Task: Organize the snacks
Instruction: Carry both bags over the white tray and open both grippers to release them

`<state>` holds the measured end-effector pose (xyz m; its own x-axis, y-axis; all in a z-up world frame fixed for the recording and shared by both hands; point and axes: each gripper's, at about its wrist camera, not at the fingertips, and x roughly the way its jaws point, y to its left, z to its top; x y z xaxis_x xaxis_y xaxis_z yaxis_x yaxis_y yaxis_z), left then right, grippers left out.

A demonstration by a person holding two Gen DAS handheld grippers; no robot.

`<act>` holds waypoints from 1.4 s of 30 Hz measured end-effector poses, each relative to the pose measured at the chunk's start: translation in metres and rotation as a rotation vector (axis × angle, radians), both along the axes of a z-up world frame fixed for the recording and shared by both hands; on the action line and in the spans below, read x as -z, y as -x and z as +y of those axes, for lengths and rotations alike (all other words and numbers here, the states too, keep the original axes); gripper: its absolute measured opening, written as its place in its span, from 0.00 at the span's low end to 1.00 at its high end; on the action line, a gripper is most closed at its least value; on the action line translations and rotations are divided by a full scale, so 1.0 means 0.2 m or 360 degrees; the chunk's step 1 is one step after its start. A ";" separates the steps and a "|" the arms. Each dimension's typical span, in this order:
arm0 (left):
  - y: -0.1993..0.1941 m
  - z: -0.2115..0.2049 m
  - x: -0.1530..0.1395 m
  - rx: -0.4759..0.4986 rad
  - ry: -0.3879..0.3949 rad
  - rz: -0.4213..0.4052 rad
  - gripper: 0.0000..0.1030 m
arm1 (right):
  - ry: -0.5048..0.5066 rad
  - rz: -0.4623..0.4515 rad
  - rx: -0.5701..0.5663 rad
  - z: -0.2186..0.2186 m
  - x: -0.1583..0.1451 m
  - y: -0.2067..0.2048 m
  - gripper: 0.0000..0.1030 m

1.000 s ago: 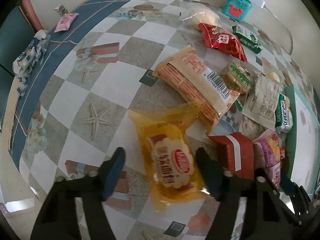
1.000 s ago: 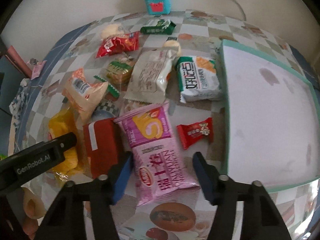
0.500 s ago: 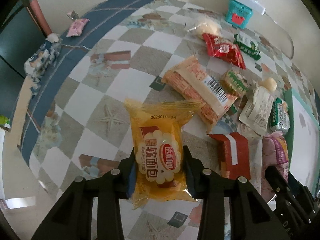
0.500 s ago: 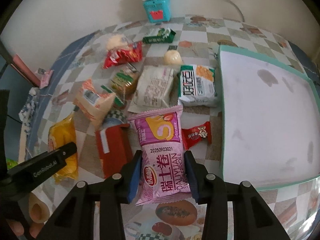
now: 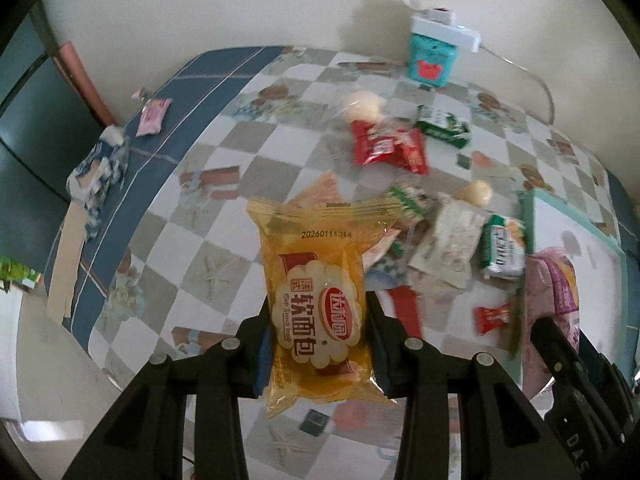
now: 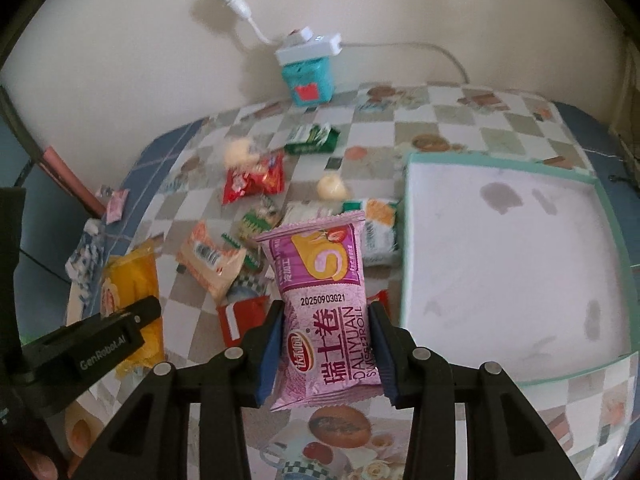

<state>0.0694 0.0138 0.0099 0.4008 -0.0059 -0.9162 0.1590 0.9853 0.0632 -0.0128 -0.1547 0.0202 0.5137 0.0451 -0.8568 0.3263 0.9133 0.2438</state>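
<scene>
My left gripper (image 5: 318, 340) is shut on a yellow soft-bread packet (image 5: 320, 284) and holds it above the table. My right gripper (image 6: 326, 344) is shut on a pink Swiss-roll packet (image 6: 326, 304), also lifted. A white tray with a green rim (image 6: 404, 264) lies at the right. Several snacks stay on the checkered table: a red packet (image 6: 254, 178), a green packet (image 6: 312, 139), an orange-striped packet (image 6: 208, 260), a white-green packet (image 6: 380, 232), a red box (image 6: 240, 316).
A teal box (image 6: 308, 78) with a white power strip and cord stands at the back by the wall. A small pink packet (image 5: 154, 116) and a crumpled blue-white wrapper (image 5: 98, 172) lie on the table's blue left border. The left gripper's body (image 6: 92, 350) shows at the right wrist view's lower left.
Both grippers closed on their packets, the left on the yellow one and the right on the pink one, and lifted them off the table.
</scene>
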 end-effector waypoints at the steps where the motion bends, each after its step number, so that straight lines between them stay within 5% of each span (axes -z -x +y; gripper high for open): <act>1: 0.00 -0.04 -0.01 0.0016 -0.0008 -0.0003 0.40 | -0.0018 -0.0004 0.0026 -0.03 0.00 0.01 0.42; 12: 0.03 -0.46 -0.05 0.0194 -0.0029 0.0030 0.40 | 0.0066 0.0035 0.0344 -0.43 -0.01 0.11 0.42; 24: 0.08 -1.01 0.06 0.0425 -0.0028 0.0087 0.41 | 0.0083 0.0218 0.0681 -0.85 0.11 0.18 0.42; 42: -0.01 -1.37 0.20 0.0515 -0.0005 0.0088 0.41 | 0.0111 0.0372 0.0920 -1.21 0.24 0.20 0.44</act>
